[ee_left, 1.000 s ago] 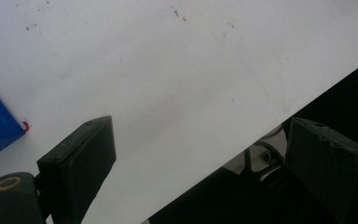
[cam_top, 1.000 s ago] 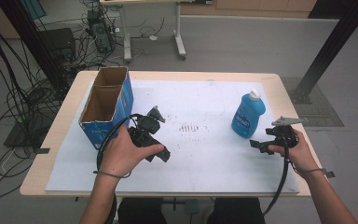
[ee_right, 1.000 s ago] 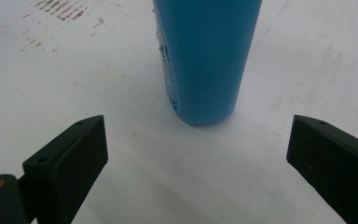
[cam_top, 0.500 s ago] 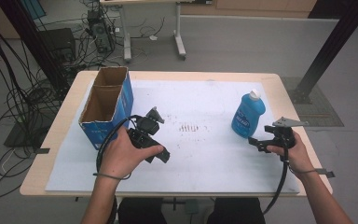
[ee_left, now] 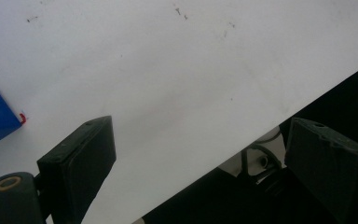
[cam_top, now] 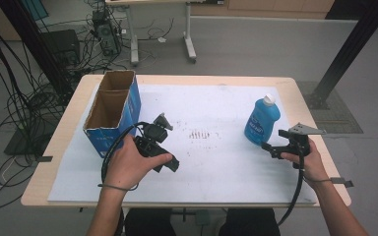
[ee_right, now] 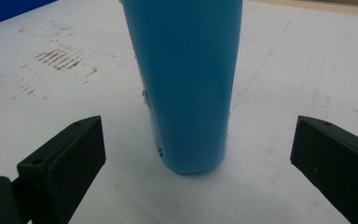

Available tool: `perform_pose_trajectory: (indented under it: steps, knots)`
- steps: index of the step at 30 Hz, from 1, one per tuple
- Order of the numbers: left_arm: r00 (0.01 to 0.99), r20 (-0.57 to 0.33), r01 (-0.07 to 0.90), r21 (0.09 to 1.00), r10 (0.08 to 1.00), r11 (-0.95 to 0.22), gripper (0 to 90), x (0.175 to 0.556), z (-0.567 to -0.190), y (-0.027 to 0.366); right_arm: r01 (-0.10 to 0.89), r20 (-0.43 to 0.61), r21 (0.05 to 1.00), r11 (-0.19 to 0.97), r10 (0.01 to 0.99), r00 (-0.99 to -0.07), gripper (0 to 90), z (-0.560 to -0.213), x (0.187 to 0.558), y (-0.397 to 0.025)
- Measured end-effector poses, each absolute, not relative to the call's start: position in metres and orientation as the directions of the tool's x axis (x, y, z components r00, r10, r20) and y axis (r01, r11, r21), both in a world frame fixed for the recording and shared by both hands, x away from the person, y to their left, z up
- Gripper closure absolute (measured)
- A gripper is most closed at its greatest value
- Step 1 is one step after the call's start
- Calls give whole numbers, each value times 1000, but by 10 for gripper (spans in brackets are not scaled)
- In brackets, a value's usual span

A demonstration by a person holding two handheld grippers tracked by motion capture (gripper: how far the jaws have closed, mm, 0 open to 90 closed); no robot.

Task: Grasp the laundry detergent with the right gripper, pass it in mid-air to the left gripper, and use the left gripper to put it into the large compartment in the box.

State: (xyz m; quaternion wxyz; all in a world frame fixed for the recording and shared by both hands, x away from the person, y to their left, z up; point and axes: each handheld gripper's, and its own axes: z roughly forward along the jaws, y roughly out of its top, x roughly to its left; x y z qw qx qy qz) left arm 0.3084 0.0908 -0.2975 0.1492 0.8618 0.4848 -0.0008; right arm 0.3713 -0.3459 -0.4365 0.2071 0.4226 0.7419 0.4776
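At the counter's right, the right gripper (cam_top: 274,149) fingers gape wide beside the upright blue bottle (cam_top: 261,120), not yet grasped.

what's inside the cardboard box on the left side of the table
The box stands open on top, with two compartments. The brown inner walls and floor that show hold nothing; the near wall hides the bottom nearest the left gripper.
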Motion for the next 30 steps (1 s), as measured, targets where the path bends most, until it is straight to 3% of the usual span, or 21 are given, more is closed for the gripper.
perform_pose_trajectory:
  steps: [21,30]
  knots:
    - [530,-142,836,252,836,-487,91,308,-296,88,351,112,927,129,800,-589,36,-443,388,-339]
    - [526,-140,838,254,839,-483,91,306,-295,88,284,64,948,146,783,-619,39,-444,395,-331]
